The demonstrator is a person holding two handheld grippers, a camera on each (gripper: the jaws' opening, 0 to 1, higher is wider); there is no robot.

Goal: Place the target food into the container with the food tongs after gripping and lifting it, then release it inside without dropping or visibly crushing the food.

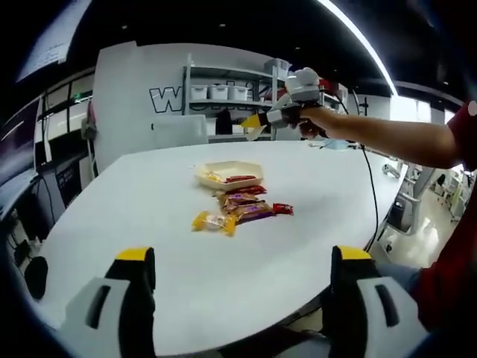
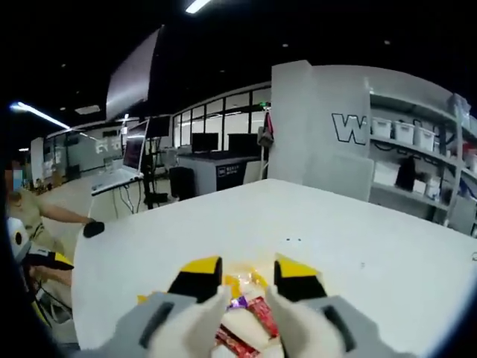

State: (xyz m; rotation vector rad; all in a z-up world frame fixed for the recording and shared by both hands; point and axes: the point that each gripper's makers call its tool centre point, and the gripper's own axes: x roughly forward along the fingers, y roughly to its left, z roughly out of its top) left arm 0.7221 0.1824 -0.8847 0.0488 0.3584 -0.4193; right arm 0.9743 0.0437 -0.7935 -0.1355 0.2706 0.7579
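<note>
Surface: smooth white rounded table top (image 1: 186, 246).
Container: shallow beige tray (image 1: 229, 174), far centre, holding red-wrapped snack.
Food: glossy wrapped bars (image 1: 250, 206), yellow packet (image 1: 212, 221), just near tray.
Left gripper (image 1: 242, 280): fingers wide, empty.
Right gripper (image 2: 246, 280): fingers narrow, empty, above the food.

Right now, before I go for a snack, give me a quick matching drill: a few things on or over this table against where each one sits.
Things:
1. container
2. yellow-wrapped snack
3. right gripper
4. left gripper

Places:
A. held in the air beyond the far edge of the table
B. nearest of the loose packets, at the left end of the cluster
C. low over the near part of the white table, jaws wide apart
D. just behind the loose packets, with a red packet inside

Pairs: 1-D, 2-B, 3-A, 4-C
</note>
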